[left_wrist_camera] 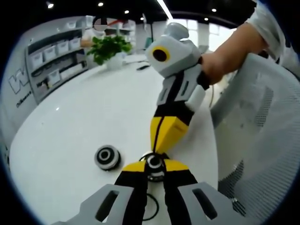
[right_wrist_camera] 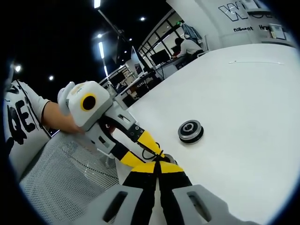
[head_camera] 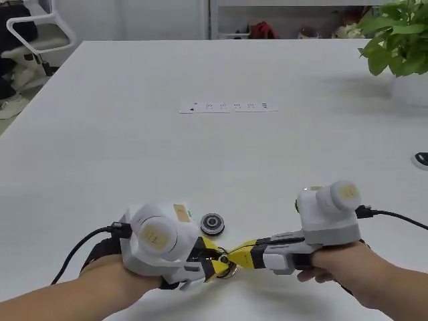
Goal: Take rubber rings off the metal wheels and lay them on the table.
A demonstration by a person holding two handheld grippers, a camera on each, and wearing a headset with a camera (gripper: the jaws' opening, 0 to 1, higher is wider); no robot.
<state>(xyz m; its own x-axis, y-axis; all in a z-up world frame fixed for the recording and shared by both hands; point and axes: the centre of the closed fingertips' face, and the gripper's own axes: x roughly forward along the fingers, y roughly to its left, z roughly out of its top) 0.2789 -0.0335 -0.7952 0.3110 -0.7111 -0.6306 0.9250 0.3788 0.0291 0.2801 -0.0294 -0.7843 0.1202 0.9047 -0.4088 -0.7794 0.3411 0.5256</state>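
White table (head_camera: 200,73) — power strip (head_camera: 229,106) mid-surface, potted plant (head_camera: 398,33) far corner; office chair (head_camera: 40,30) beyond — ceiling spotlights (left_wrist_camera: 100,4).

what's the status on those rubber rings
Left tool shut on a wheel. Right tool shut, tips at that wheel's rim. Second wheel loose on table, ring on. Nothing in the way.

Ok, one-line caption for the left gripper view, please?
Left gripper clamps a metal wheel, right gripper pinching at its rim; a second wheel lies nearby on the table.
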